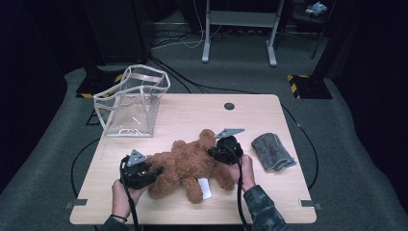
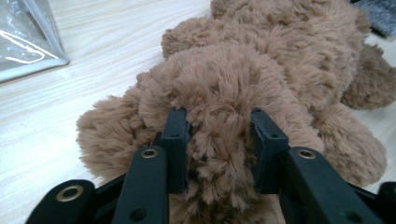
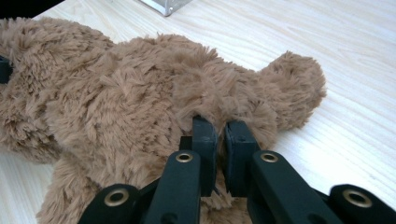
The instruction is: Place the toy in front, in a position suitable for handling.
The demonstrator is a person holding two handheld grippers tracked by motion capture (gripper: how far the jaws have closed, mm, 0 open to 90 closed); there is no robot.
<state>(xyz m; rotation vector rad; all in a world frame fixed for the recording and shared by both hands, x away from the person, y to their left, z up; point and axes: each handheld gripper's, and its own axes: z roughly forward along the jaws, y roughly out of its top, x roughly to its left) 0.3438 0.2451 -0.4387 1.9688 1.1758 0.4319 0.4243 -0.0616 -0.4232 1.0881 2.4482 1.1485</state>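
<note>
Brown teddy bear [image 1: 185, 166]: left claw [image 2: 219, 140] and right claw [image 3: 219, 140] both clamped on fur.

two black grippers, left [image 1: 153, 172] and right [image 1: 213, 152], grey triangular plates, black cables, brass-ringed holes; right sleeve [image 1: 262, 207] possibly camouflage-patterned.

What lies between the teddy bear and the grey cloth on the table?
Bare wooden table in the high view: teddy bear and grey cloth lie apart.
</note>
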